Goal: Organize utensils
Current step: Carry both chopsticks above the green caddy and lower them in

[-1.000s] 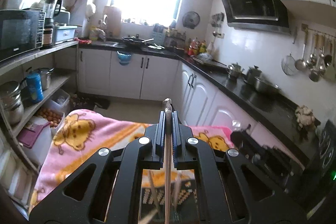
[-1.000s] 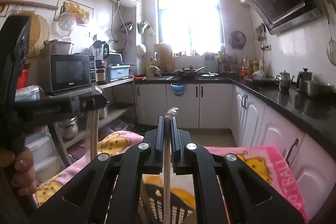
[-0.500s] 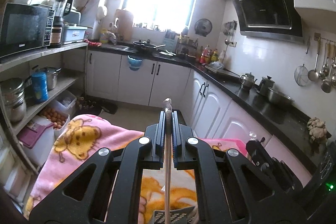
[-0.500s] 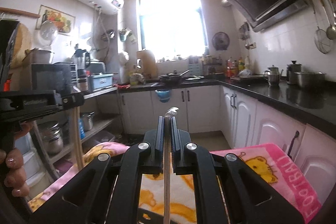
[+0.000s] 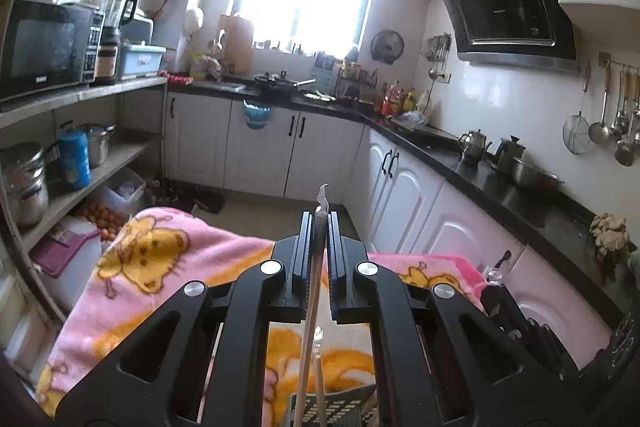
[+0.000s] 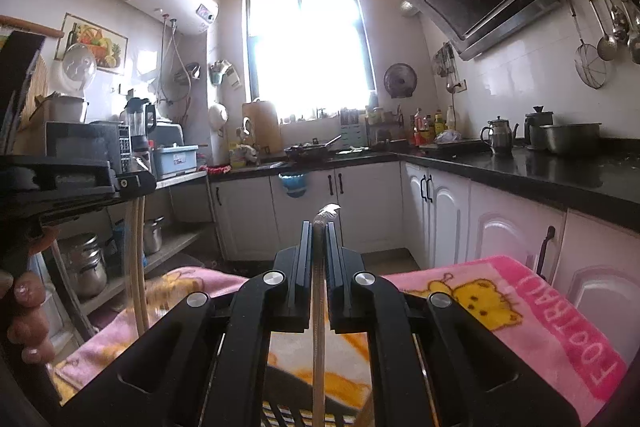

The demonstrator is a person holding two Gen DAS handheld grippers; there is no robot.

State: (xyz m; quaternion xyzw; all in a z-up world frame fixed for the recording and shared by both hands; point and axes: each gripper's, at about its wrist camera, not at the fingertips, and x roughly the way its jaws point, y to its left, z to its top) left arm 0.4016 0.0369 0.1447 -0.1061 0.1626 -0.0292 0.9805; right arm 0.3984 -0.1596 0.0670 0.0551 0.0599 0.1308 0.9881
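A thin wooden chopstick (image 5: 311, 311) runs up between the fingers of the left claw (image 5: 320, 227), which is pinched tight on it — a second slim stick with a clear tip (image 5: 319, 351) hangs beside it lower down. In the right wrist view the same left claw (image 6: 132, 183) shows at the left edge with pale sticks (image 6: 136, 259) hanging below it, the person's fingers (image 6: 28, 311) wrapped round its handle. The right claw (image 6: 319, 227) is likewise pressed together on a slender utensil (image 6: 319, 327) with a translucent end poking out past the fingertips. Under both claws sits a slotted dark utensil basket (image 5: 332, 407), its rim just visible at the bottom edge, resting on a pink cartoon-bear blanket (image 6: 520, 307) that covers the bench. White cabinets (image 5: 260, 147) and a black countertop (image 6: 560, 167) lie beyond.
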